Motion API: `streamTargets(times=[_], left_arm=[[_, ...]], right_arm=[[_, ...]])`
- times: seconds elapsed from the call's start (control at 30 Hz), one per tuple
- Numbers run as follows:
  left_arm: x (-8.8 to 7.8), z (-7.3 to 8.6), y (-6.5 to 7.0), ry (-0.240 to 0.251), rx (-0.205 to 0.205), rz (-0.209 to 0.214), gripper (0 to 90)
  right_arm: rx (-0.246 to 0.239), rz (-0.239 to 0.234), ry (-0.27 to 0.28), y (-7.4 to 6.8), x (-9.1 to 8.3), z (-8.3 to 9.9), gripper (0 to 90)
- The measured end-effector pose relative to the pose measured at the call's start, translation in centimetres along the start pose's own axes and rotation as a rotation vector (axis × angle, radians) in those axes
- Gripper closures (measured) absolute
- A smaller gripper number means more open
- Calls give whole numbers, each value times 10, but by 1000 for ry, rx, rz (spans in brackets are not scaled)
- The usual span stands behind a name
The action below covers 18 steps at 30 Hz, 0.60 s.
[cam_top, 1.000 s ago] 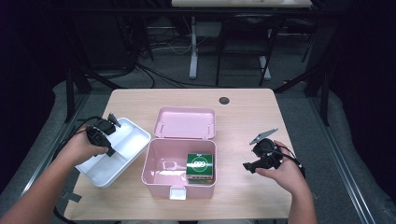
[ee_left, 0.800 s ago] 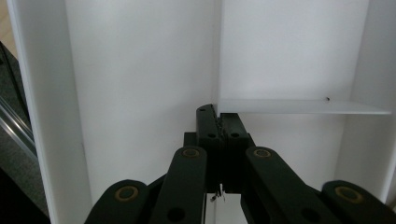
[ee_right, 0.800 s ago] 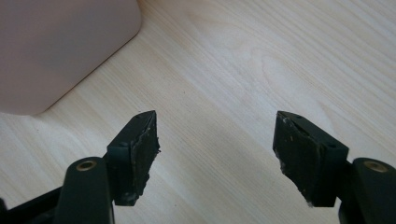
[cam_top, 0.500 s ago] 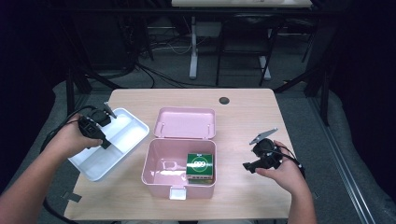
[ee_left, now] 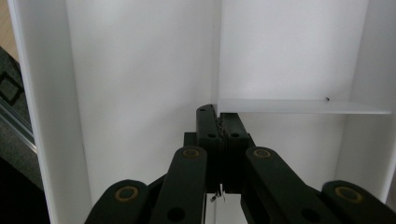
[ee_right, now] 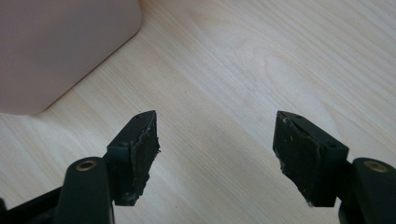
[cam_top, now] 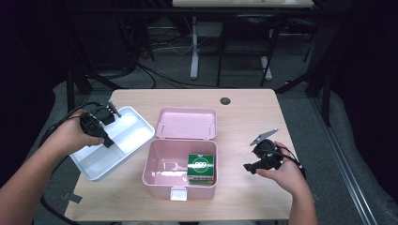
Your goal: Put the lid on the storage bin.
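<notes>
High view: the white tray (cam_top: 112, 145) is tilted now, with its far end raised off the table (cam_top: 244, 117), higher than a second ago. It sits left of the open pink box (cam_top: 180, 161) and also further left than before. The left gripper (cam_top: 96, 126) sits on the tray's inner divider. A green packet (cam_top: 202, 168) lies in the box. The right gripper (cam_top: 263, 157) hasn't moved, near right of the box.

Left gripper view: left gripper (ee_left: 218, 122) jaws clenched on the edge of the tray's (ee_left: 140, 70) divider wall.

Right gripper view: right gripper (ee_right: 215, 140) jaws spread wide, nothing between them, bare table (ee_right: 243, 60) below, box corner (ee_right: 60, 46) far left.
</notes>
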<state>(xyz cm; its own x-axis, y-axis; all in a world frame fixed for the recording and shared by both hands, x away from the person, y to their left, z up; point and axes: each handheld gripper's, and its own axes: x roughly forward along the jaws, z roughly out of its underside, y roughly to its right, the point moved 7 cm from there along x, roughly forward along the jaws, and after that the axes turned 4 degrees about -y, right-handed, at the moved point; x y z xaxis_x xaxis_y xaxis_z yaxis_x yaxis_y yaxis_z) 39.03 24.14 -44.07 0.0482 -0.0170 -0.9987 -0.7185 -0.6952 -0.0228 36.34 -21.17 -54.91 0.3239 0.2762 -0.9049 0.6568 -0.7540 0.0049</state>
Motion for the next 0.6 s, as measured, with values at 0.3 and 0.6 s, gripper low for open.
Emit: streamTargets(times=[0.3,0.6], left_arm=[[-2,-21,23,-13,85,-6,893],[-2,-44,48,-15,182,-12,892]], right_arm=[[4,-2,-2,1,2,1,306],[3,-2,3,2,1,1,306]])
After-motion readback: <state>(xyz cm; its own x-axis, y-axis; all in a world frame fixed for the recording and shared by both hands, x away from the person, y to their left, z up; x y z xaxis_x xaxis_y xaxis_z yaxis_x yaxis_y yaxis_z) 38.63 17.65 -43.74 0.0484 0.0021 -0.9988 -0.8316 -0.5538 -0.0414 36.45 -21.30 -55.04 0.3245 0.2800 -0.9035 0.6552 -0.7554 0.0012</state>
